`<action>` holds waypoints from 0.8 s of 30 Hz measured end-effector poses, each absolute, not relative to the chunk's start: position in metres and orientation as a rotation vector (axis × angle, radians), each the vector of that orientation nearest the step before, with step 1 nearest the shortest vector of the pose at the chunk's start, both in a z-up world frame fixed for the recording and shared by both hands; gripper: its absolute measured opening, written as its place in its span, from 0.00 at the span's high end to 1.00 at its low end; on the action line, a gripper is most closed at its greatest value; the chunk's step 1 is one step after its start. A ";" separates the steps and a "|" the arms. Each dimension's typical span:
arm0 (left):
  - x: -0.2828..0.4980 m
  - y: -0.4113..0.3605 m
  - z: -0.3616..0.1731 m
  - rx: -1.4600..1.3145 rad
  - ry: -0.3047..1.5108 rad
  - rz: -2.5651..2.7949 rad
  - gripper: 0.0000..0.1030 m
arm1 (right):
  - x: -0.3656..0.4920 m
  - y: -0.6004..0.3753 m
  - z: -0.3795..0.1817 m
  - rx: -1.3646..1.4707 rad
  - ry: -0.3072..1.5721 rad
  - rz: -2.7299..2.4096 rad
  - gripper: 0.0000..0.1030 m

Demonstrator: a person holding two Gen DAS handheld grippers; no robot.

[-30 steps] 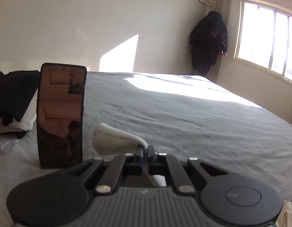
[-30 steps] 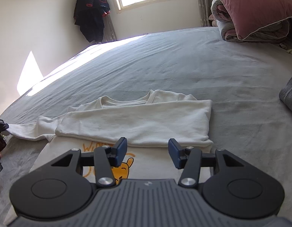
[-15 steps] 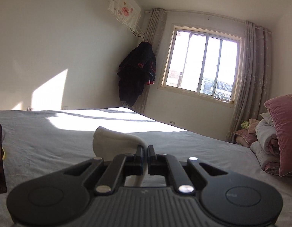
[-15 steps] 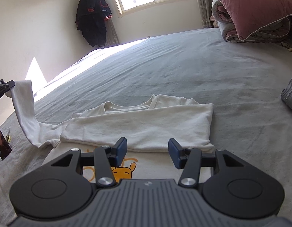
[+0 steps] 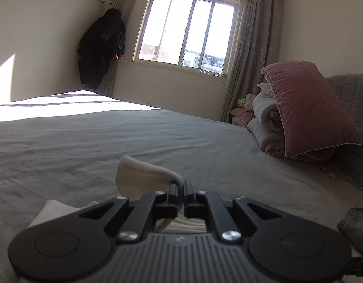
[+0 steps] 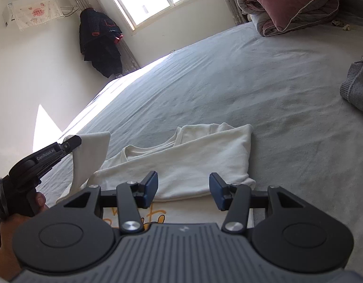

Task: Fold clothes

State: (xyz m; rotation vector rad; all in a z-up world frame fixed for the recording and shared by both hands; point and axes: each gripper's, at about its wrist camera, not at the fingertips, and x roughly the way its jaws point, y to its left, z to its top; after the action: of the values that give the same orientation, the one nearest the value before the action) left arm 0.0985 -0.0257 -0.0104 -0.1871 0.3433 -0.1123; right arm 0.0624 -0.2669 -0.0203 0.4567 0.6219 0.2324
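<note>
- One sleeve of the white shirt is up in the air. The left gripper has its jaws pinched tight on the cuff.
- The shirt lies flat on the grey bed, near the front edge. Its other sleeve is already folded across the body.
- The right gripper hangs over the bottom part of the shirt. Its jaws are partly apart and hold nothing.
- What could go wrong, I think:
  - The cuff is thin and soft. If the pinch is only on the edge, the sleeve could slip out and drop in a heap.
  - A hard pull on the sleeve could drag the whole shirt and mess up the fold already made, since nothing holds the shirt down.
  - If the sleeve is put down crooked, it could stick out past the side or bunch up.
- Other things around:
  - A grey knitted garment sits on the bed to the right, well apart from the shirt.
  - A pink pillow and rolled blankets are piled at the head of the bed, far off.
  - A dark jacket hangs in the corner by the window.
- Nothing lies on the shirt where the sleeve should land, so the way looks open.
</note>
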 end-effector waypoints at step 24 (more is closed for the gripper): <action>0.062 0.012 -0.011 0.036 0.683 -0.381 0.76 | 0.113 -0.231 -0.022 0.566 0.719 0.348 0.49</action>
State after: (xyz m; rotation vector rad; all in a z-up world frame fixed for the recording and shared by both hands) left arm 0.0619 0.0125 -0.0112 0.0357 0.6832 -0.3814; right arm 0.1130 -0.2310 -0.0219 0.5658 0.7186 0.3480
